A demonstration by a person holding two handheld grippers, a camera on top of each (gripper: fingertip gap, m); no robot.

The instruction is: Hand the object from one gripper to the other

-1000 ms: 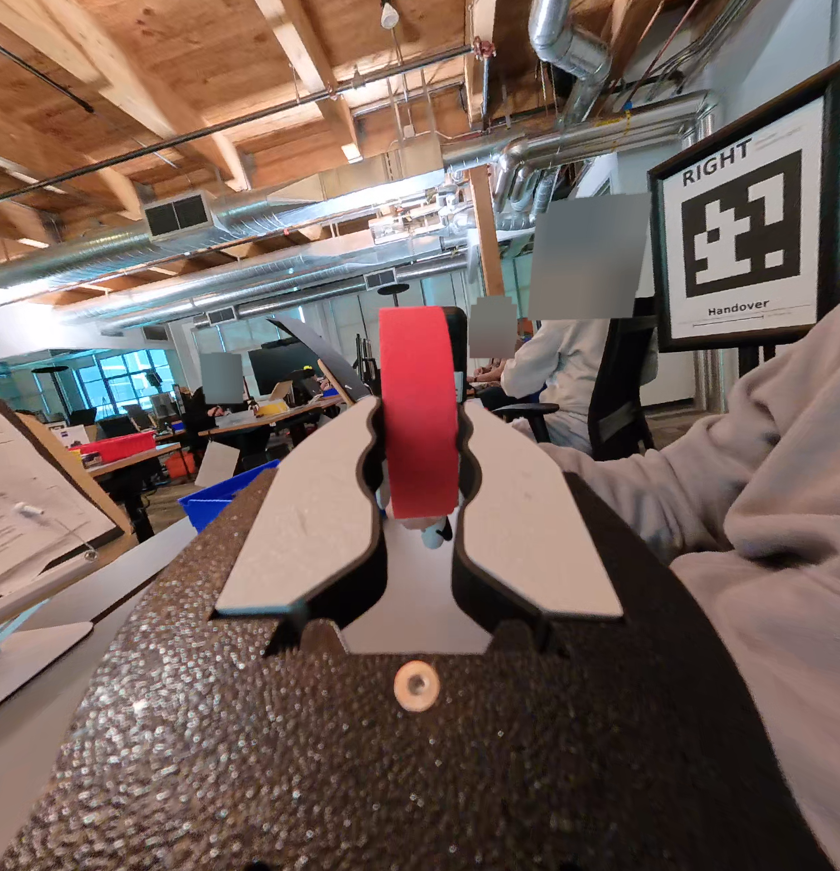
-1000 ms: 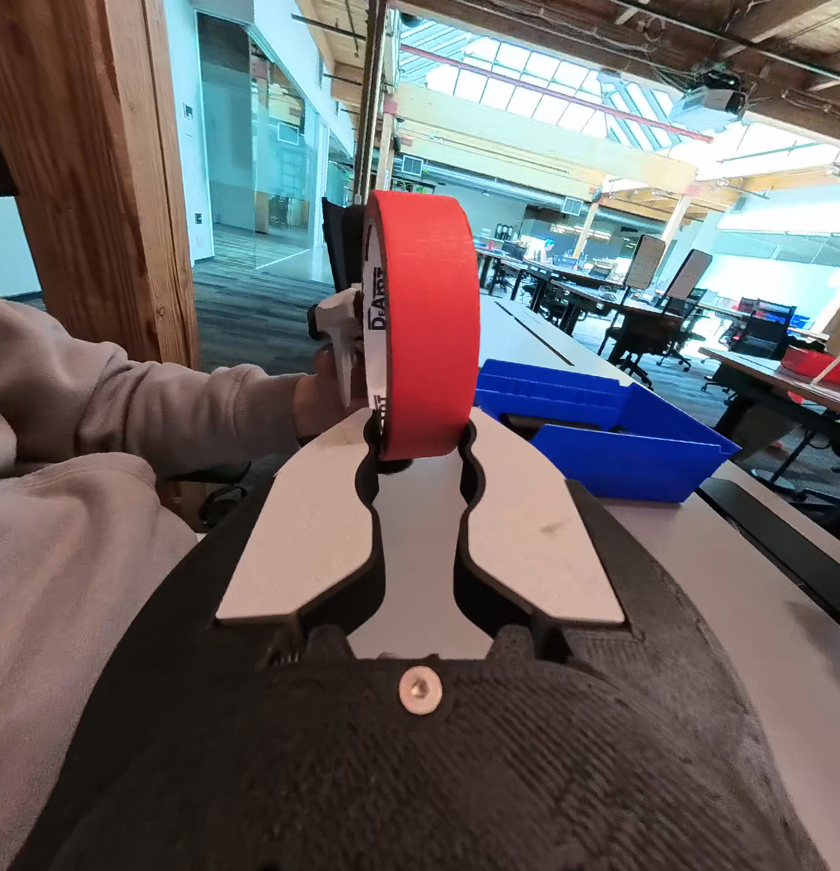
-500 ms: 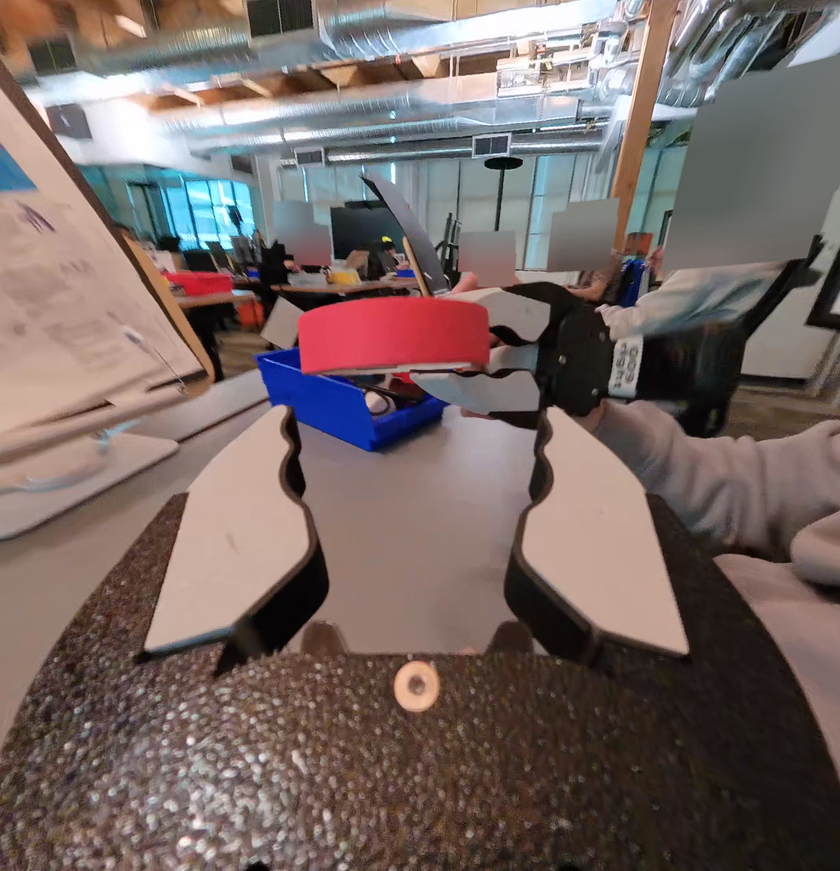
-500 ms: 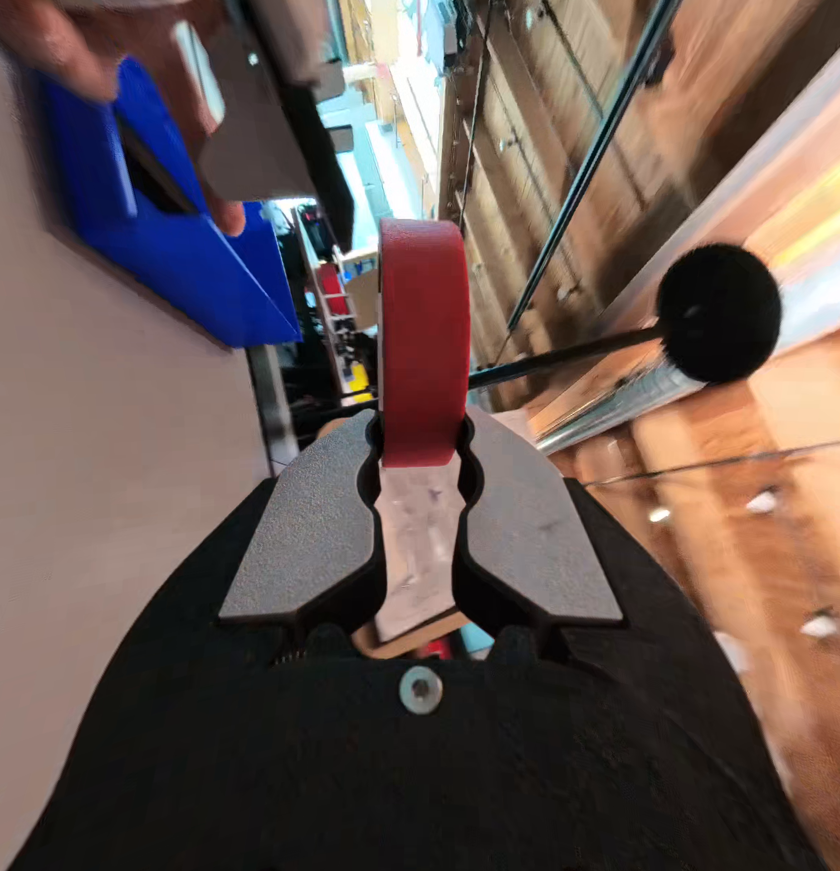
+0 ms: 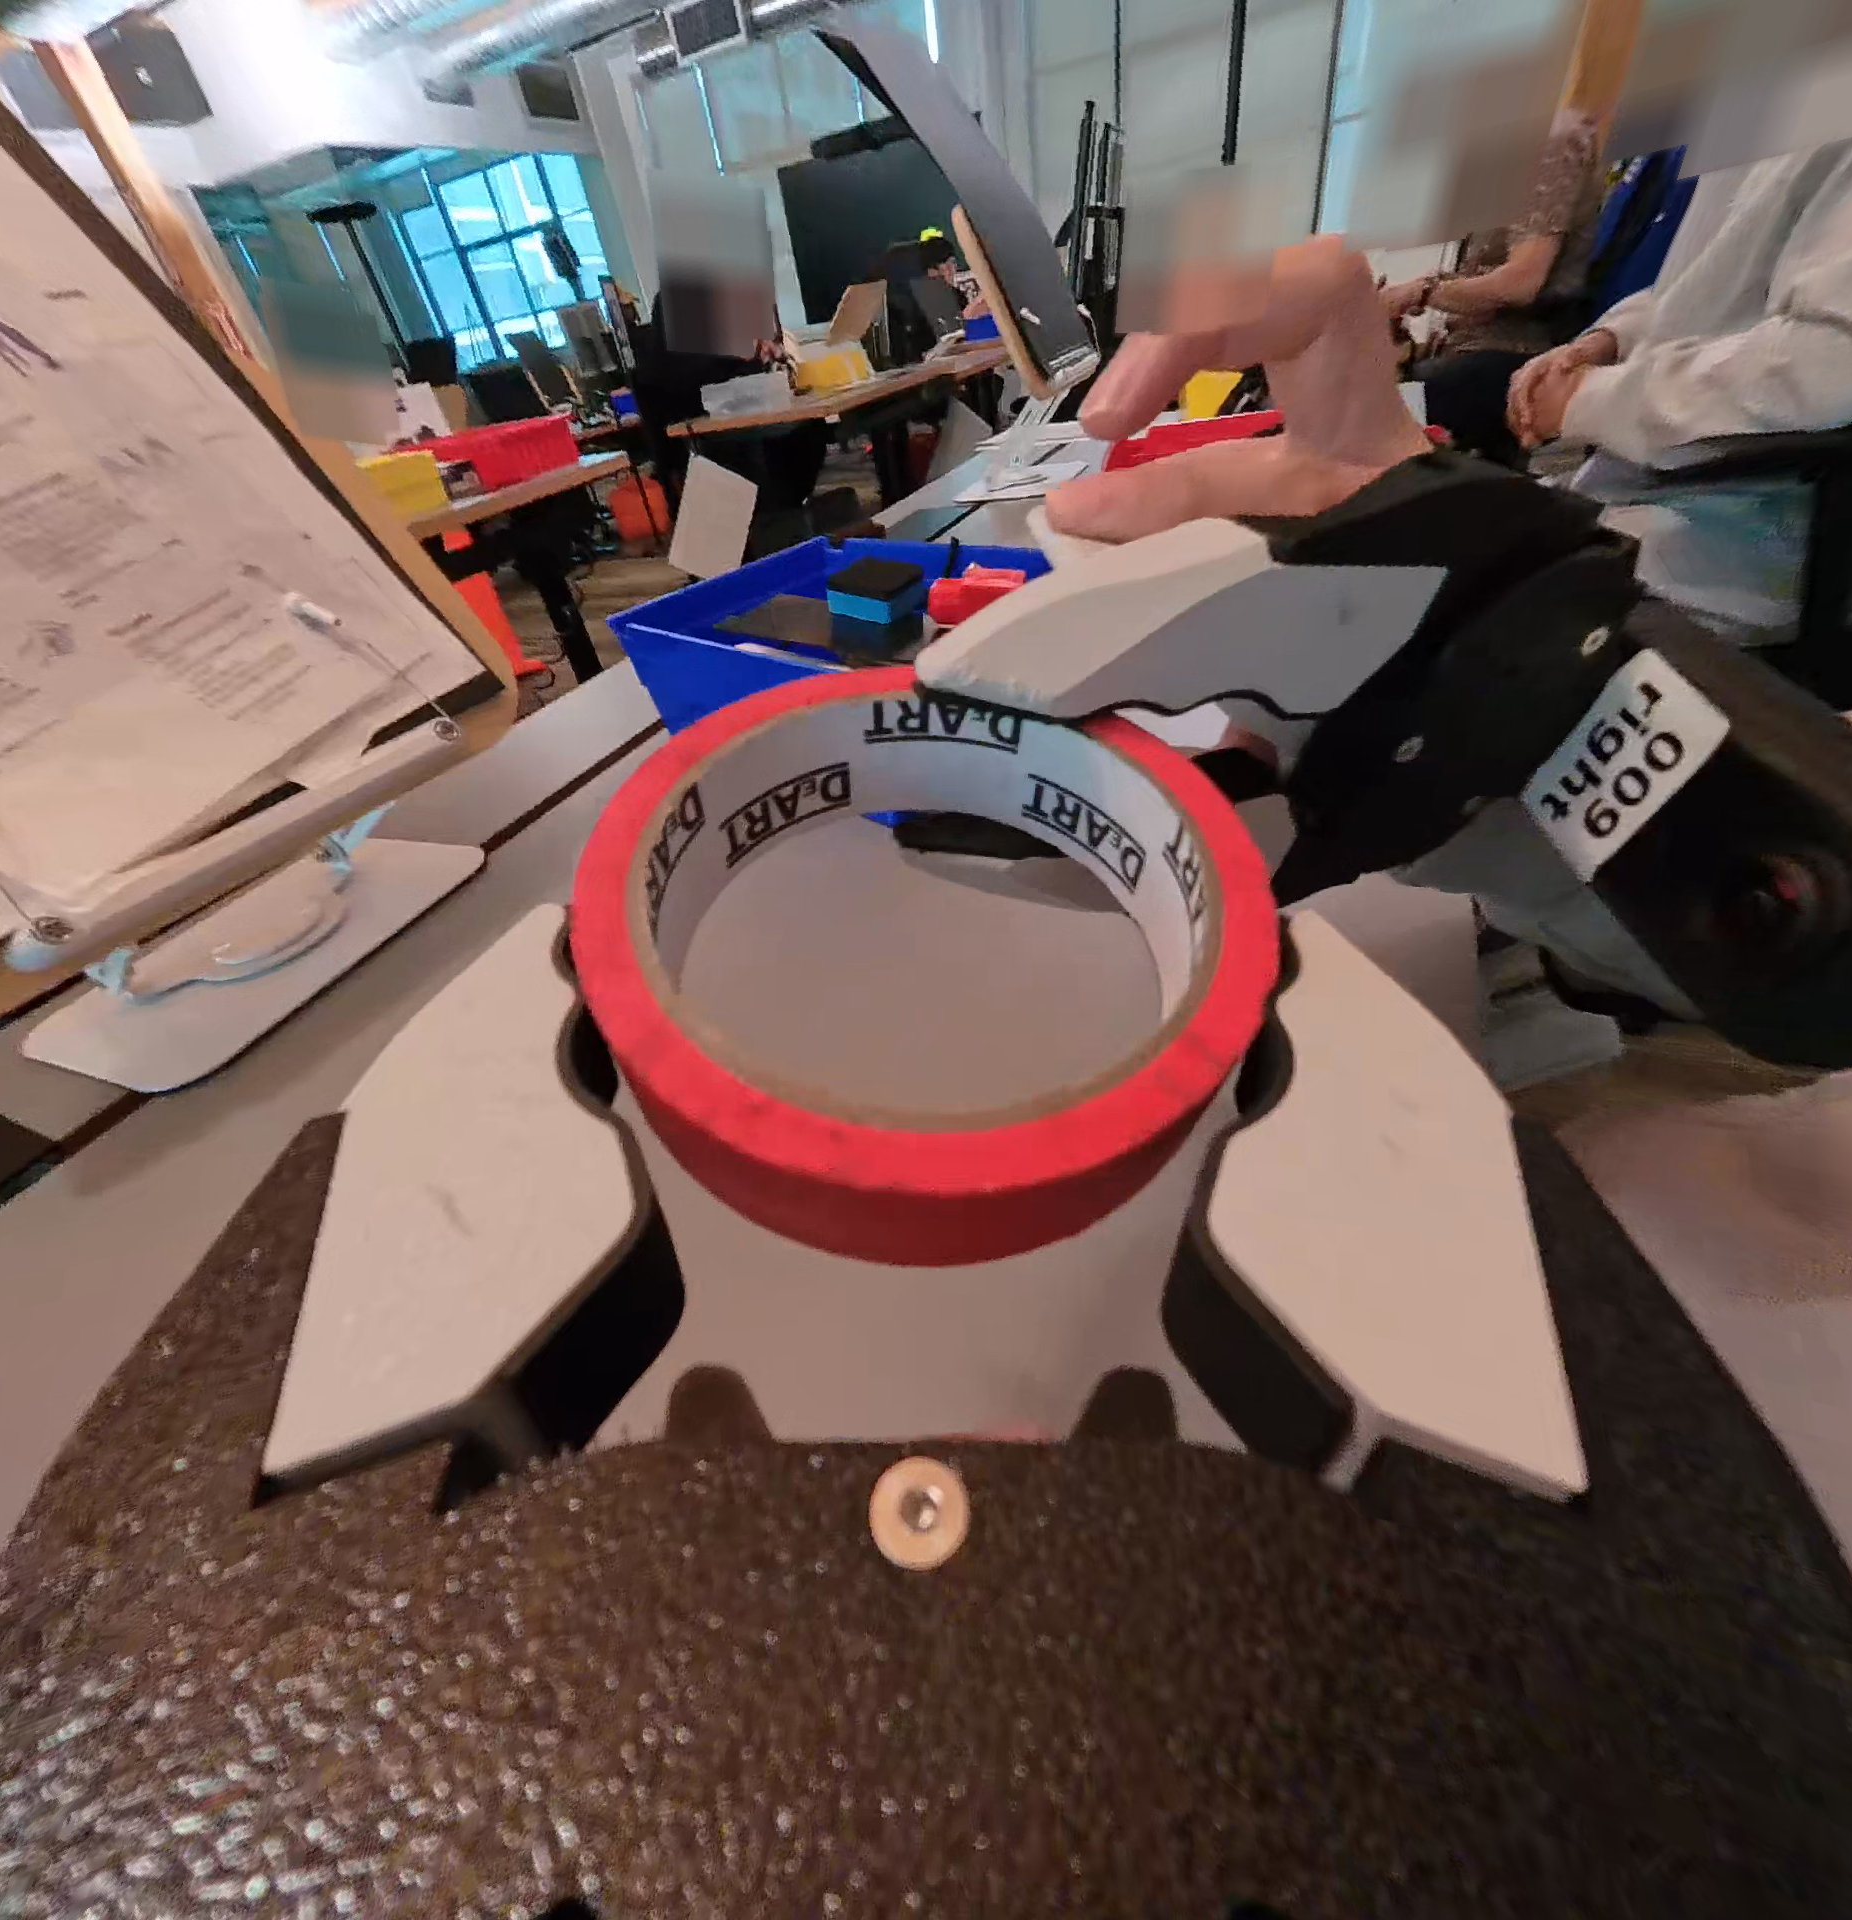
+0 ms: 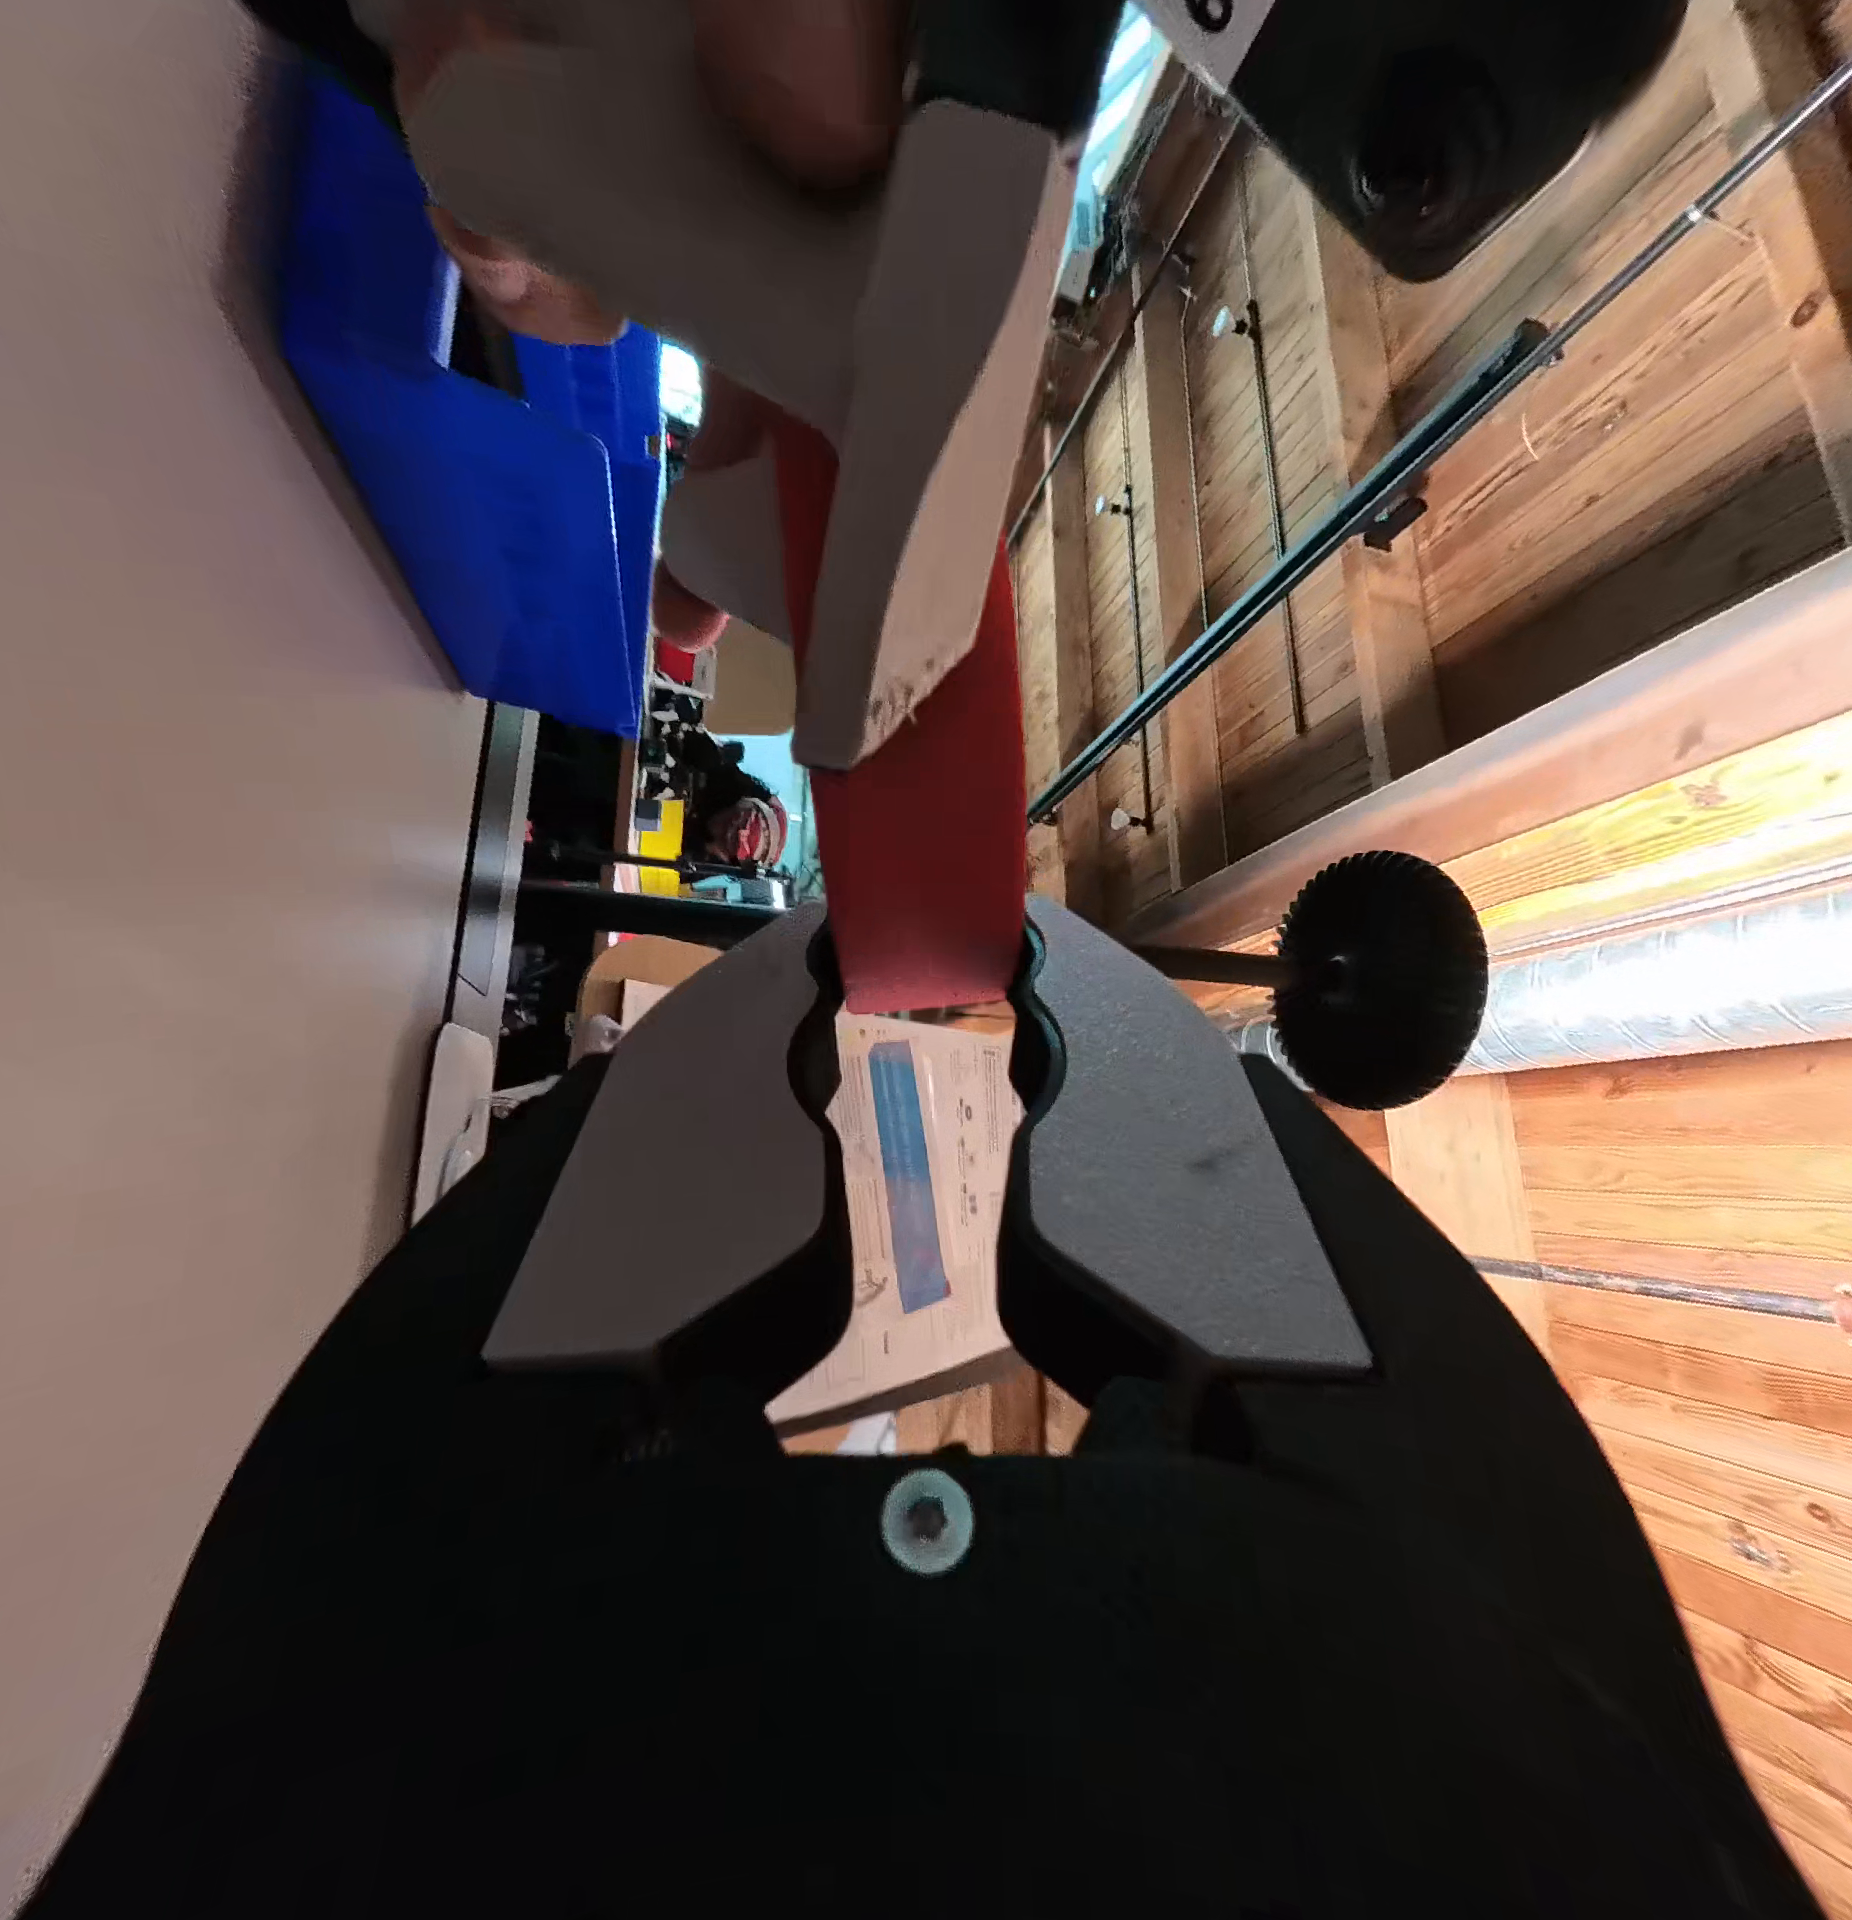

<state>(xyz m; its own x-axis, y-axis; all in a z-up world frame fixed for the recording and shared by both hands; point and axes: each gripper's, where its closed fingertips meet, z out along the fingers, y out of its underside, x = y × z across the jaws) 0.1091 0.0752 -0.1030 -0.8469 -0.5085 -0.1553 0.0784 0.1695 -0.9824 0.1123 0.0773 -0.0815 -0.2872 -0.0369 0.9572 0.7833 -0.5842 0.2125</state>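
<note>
Between both sets of fingers, the red tape roll (image 5: 922, 1049) is hanging flat above the grey table (image 5: 153, 1226), hole facing up, and I am reading this as the middle of the handover. My right gripper (image 6: 922, 966) is pinching the roll's far wall, its fingers pressed onto the tape from either side. My left gripper (image 5: 922, 997) is sitting with its fingers spread wide around the roll's outer rim; they are touching or just beside the red edge on both sides, but I cannot tell whether they are gripping yet. So I am judging the reach and alignment as done, with the left squeeze and the right release remaining.

Looking through the left wrist view, I am getting the open ring, the printed white core, the right gripper coming in from the right with a hand (image 5: 1244, 405) on it, and behind it a blue bin (image 5: 693, 665) and a tilted document stand (image 5: 174, 540). Looking through the right wrist view, rolled sideways, I am seeing only the roll's red edge, the pinch itself, one left finger (image 6: 901, 488) lying against the tape, and wooden ceiling planks (image 6: 1628, 1351).
</note>
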